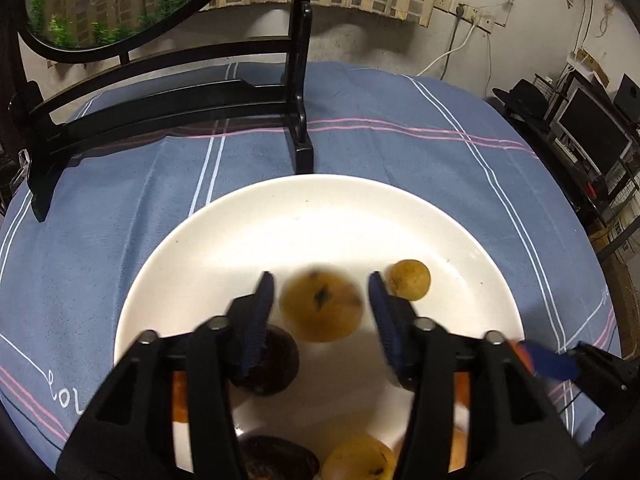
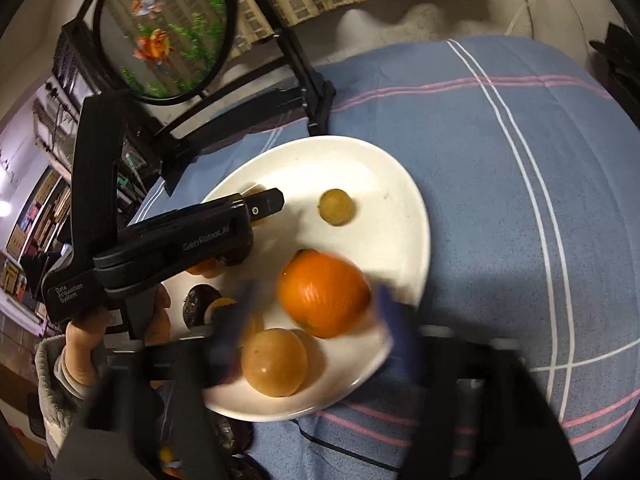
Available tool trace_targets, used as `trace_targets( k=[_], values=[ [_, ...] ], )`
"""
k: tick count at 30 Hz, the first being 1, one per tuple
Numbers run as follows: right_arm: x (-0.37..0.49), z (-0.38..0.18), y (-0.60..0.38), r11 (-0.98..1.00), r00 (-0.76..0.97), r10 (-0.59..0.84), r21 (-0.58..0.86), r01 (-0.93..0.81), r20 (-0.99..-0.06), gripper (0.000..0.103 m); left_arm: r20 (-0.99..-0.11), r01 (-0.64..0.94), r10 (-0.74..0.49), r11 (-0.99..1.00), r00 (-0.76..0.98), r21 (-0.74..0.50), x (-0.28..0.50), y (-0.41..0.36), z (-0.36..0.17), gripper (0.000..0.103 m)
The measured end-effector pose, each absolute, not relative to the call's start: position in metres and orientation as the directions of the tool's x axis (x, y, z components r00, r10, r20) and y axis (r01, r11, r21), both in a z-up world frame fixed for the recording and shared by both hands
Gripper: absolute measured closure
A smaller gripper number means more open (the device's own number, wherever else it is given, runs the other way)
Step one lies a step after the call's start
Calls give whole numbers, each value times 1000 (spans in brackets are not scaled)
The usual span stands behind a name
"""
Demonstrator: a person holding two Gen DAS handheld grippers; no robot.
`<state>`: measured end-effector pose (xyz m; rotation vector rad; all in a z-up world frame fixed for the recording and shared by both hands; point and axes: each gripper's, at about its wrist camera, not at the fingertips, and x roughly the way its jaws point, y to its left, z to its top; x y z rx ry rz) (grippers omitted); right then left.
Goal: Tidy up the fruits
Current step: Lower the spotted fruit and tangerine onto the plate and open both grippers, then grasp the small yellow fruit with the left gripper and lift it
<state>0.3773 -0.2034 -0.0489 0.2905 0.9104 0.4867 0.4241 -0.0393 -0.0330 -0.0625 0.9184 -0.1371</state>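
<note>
A white plate (image 1: 320, 216) lies on the blue striped cloth. My left gripper (image 1: 320, 284) hangs over it, open, its blue pads on either side of a blurred yellow-brown fruit (image 1: 320, 312) with a gap on each side. A small yellow fruit (image 1: 411, 280) and a dark fruit (image 1: 280, 364) lie beside it. In the right wrist view my right gripper (image 2: 316, 288) is open around a blurred orange (image 2: 324, 294) over the plate's (image 2: 360, 168) near part; the pads do not touch it. A tan round fruit (image 2: 274, 362) lies just below the orange.
A black stand (image 1: 300, 92) with a round goldfish picture (image 2: 164, 36) rises behind the plate. Dark fruits (image 2: 228, 436) lie off the plate's near edge. A person's hand (image 2: 80, 332) holds the left gripper's body (image 2: 180, 240). Shelves with a monitor (image 1: 592, 132) stand at the right.
</note>
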Motion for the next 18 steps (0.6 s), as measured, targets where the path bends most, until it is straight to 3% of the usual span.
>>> trace_targets(
  k=[8,13,18],
  values=[
    [365,-27,-211,838,578,538,458,-295,-613,25,-758,85,-118,993,642,-83,401,-28,-12,41],
    [342,-9,-211,811,594,573,497,-309,-565,24,-728,66,-67,997,682,-30,354,-7,8,35],
    [304,-6,-213,793,592,593,525,-309,-546,23,-706,67,-28,997,708,28,286,6,9,22]
  ],
)
